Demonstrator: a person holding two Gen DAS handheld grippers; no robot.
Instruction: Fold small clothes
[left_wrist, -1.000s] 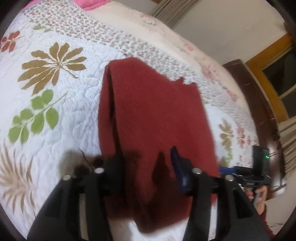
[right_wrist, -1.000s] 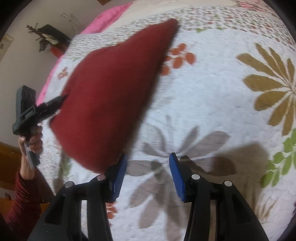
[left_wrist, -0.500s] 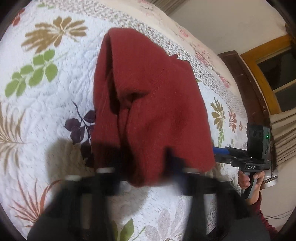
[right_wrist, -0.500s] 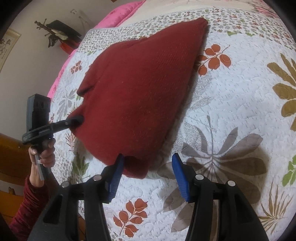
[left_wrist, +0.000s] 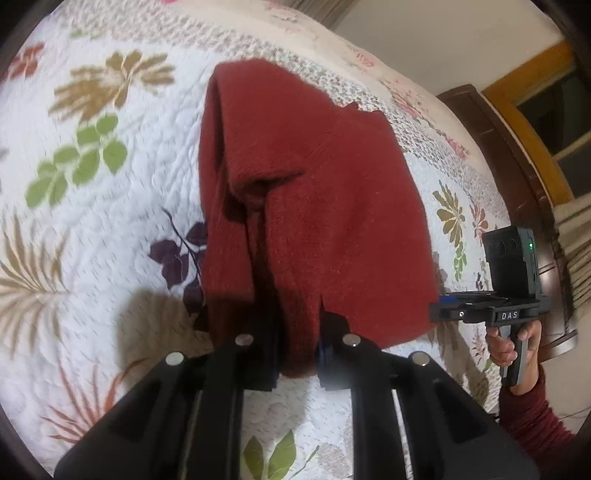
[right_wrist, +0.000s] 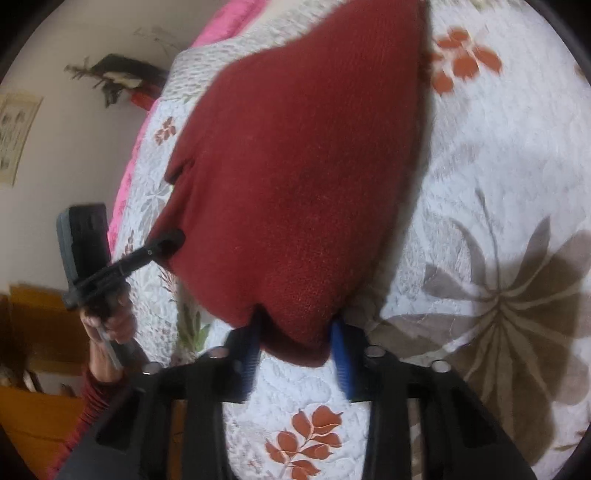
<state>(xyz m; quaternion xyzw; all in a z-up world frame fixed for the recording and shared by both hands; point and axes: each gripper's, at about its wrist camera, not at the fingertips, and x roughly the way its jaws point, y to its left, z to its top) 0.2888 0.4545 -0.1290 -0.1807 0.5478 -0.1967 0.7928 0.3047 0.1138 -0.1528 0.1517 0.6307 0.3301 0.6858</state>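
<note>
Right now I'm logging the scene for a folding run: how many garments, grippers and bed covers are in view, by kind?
Red garment: 1
Handheld grippers: 2, the left gripper and the right gripper, each closed on a near corner of the garment
Floral quilt: 1
Pink cover at the far edge: 1
Total: 5

Garment (left_wrist: 332, 206): dark red knit cloth — fuzzy and matt from where I sit.
Bed quilt (left_wrist: 110, 221): stitched cotton-like cloth, puckered, matt, printed with leaves.
Left tool (left_wrist: 295, 354): matt black plastic, shiny metal screw heads.
Right tool (right_wrist: 295, 350): matt black plastic — ribbed blue pads.
Headboard (left_wrist: 517, 166): dark polished wood.
</note>
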